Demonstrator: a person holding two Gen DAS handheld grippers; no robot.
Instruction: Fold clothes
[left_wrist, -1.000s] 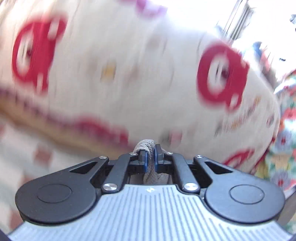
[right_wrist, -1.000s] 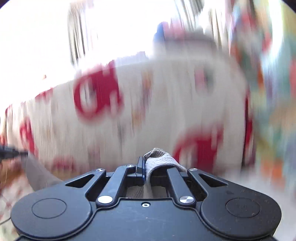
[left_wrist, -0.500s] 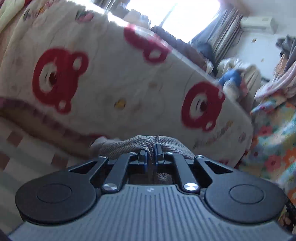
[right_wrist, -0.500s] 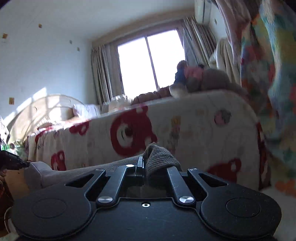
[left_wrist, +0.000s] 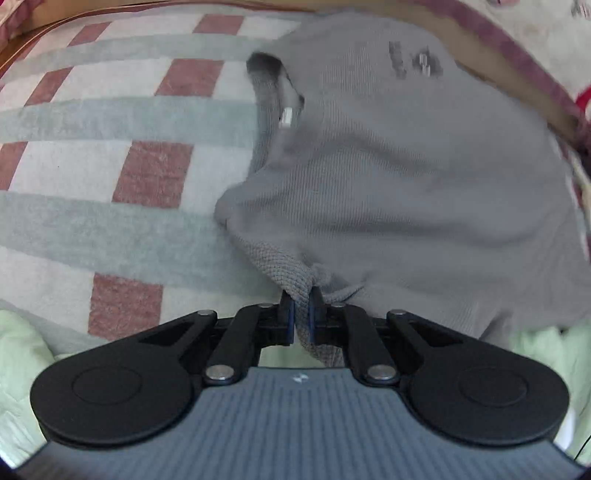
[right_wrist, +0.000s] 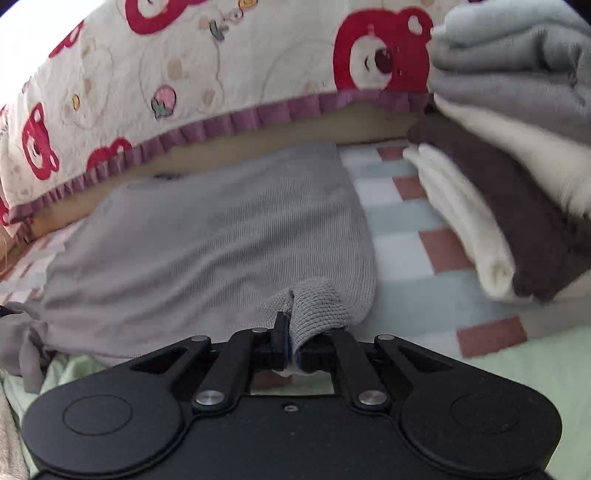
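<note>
The grey knit garment (left_wrist: 406, 177) lies mid-frame on the checked blanket (left_wrist: 110, 122). The left gripper (left_wrist: 302, 314) and right gripper (right_wrist: 291, 343) each pinch a bunched hem; uneven pulling could skew it or slip a corner.

Checked mat (left_wrist: 110, 155) on floor, bear-print bedspread (right_wrist: 229, 70) hanging behind

Home bedroom: bear-print bedspread (right_wrist: 229, 74), folded laundry (right_wrist: 517, 155).

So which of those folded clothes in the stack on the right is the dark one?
The dark brown piece, sandwiched in the folded pile between two cream layers, with grey ones on top. It is the only dark garment there.
</note>
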